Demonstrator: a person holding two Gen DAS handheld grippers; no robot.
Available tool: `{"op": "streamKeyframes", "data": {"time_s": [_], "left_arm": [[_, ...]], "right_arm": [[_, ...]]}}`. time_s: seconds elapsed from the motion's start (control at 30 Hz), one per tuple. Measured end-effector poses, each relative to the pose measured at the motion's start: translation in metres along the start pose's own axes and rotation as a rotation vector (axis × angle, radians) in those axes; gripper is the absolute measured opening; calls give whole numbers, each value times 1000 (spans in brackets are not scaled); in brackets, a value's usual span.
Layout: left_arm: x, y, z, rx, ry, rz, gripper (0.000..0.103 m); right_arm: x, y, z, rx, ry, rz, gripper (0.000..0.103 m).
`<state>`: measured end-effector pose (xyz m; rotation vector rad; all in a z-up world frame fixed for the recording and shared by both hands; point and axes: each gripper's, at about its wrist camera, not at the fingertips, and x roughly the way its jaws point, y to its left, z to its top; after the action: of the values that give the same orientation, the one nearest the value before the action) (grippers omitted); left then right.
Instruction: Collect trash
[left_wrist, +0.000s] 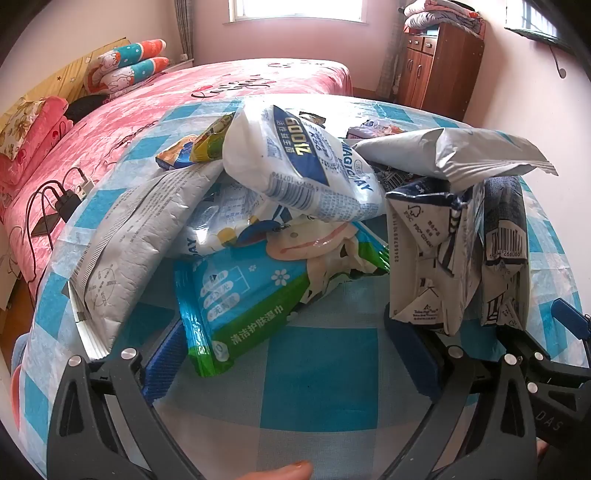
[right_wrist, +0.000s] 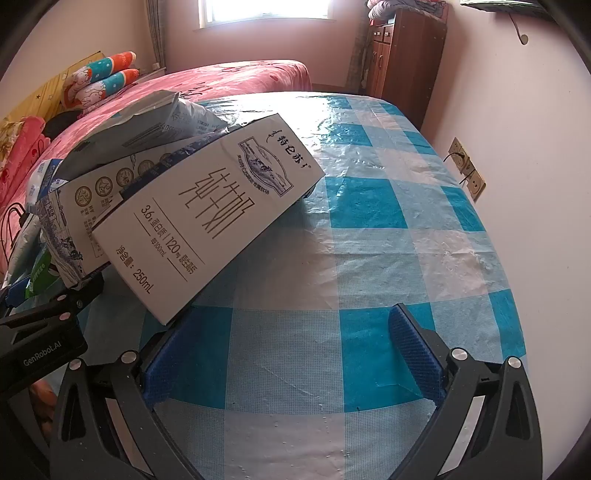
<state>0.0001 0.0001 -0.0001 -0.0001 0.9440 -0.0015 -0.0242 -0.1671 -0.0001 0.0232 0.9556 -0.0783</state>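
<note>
A heap of trash lies on the blue-checked tablecloth (left_wrist: 321, 373). In it are a white milk bag (left_wrist: 295, 162), a silver pouch (left_wrist: 122, 251), a green-and-blue wet-wipe pack (left_wrist: 236, 306), flattened milk cartons (left_wrist: 424, 258) and a silver wrapper (left_wrist: 461, 151). My left gripper (left_wrist: 288, 350) is open at the heap's near edge, with the wipe pack's corner between its fingers and no pad pressing on it. My right gripper (right_wrist: 295, 350) is open over bare cloth. A white milk carton (right_wrist: 207, 221) lies tilted, its lower end over the left finger (right_wrist: 173, 354).
A pink bed (left_wrist: 221, 85) with pillows (left_wrist: 125, 66) runs along the table's far left, with a charger and cables (left_wrist: 62, 199) on it. A wooden cabinet (right_wrist: 402, 55) stands at the back right. Wall sockets (right_wrist: 467, 170) sit past the table's right edge. The table's right half (right_wrist: 388, 206) carries only cloth.
</note>
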Motion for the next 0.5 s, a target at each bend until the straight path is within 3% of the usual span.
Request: {"op": "streamKeyframes", "data": {"time_s": [0.5], "left_arm": [[0,0,0,2,-1,2,100]], "right_arm": [[0,1,0,2,-1,2,99]]}}
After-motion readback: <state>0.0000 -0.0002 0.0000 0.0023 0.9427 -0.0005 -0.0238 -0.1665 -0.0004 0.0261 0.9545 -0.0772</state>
